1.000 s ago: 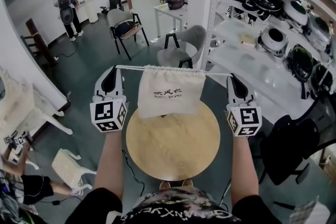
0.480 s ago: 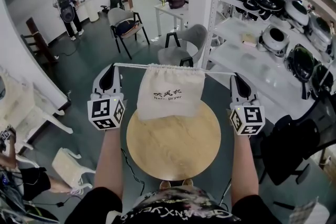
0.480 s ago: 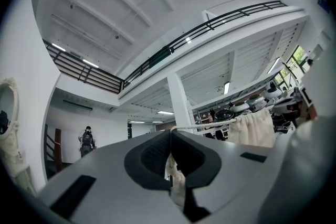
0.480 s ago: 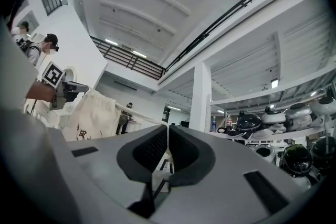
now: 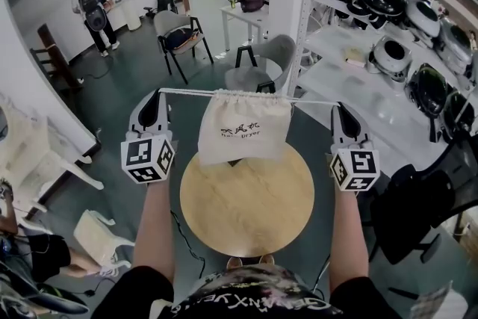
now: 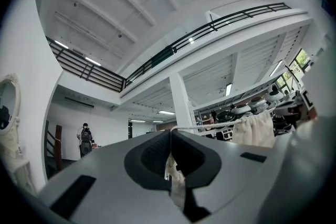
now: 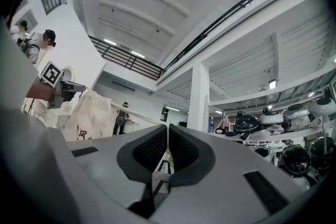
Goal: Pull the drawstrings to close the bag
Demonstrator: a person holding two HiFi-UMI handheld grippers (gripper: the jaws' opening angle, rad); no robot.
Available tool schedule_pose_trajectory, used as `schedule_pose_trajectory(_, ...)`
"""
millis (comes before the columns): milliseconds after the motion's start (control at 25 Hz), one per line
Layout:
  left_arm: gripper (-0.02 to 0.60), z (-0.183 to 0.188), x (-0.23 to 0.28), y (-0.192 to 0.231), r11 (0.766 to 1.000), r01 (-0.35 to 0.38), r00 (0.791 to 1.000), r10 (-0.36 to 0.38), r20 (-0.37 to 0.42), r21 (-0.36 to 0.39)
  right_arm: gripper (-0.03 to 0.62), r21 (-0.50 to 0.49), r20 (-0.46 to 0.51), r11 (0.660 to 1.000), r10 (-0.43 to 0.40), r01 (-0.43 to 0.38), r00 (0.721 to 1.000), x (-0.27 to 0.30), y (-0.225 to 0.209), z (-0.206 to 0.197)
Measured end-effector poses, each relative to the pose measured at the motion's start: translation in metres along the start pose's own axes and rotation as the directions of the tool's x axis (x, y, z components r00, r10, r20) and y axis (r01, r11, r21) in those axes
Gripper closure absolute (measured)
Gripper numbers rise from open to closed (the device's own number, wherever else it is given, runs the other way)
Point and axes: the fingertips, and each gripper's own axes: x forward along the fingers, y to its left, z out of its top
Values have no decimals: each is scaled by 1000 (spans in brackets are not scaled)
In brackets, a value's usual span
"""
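A cream drawstring bag (image 5: pixel 243 127) with dark print hangs in the air above the round wooden table (image 5: pixel 246 198). Its mouth is gathered tight on a white drawstring (image 5: pixel 187 93) stretched level to both sides. My left gripper (image 5: pixel 158 95) is shut on the left end of the drawstring (image 6: pixel 210 124). My right gripper (image 5: pixel 336 105) is shut on the right end of the drawstring (image 7: pixel 134 114). The bag (image 6: pixel 253 128) shows to the right in the left gripper view. In the right gripper view the bag (image 7: pixel 92 115) hangs at the left, with the other gripper (image 7: pixel 58 84) beyond it.
White shelves (image 5: pixel 373 86) with dark helmets stand at the right. Chairs (image 5: pixel 179 37) and a white desk (image 5: pixel 243 15) stand on the floor beyond the table. A person (image 5: pixel 93 11) stands far back left. White chairs (image 5: pixel 45 153) are at the left.
Both grippers have drawn slightly further apart, and the bag's mouth looks a little more gathered. The far person has shifted left.
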Motion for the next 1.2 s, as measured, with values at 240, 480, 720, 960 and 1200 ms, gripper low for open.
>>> schedule_pose_trajectory(240, 563, 4, 4, 2, 1000, -3, 1000, 3, 1, -6, 583, 5, -1, 1000, -9, 9, 1000, 2, -10, 2)
schedule_pose_trajectory(480, 563, 1, 4, 3, 1000, -1, 1000, 1, -5, -10, 583, 7, -4, 1000, -11, 11, 1000, 1, -14, -2)
schedule_pose_trajectory(720, 563, 1, 0, 9, 1000, -6, 1000, 6, -6, -8, 583, 7, 1, 1000, -14, 14, 1000, -2, -13, 0)
schedule_pose_trajectory(960, 563, 5, -1, 13, 1000, -11, 1000, 11, 4, -6, 583, 17, 9, 1000, -15, 15, 1000, -3, -14, 1)
schedule_pose_trajectory(1200, 563, 5, -2, 18, 1000, -8, 1000, 8, -5, -22, 583, 21, 7, 1000, -15, 15, 1000, -4, -15, 3)
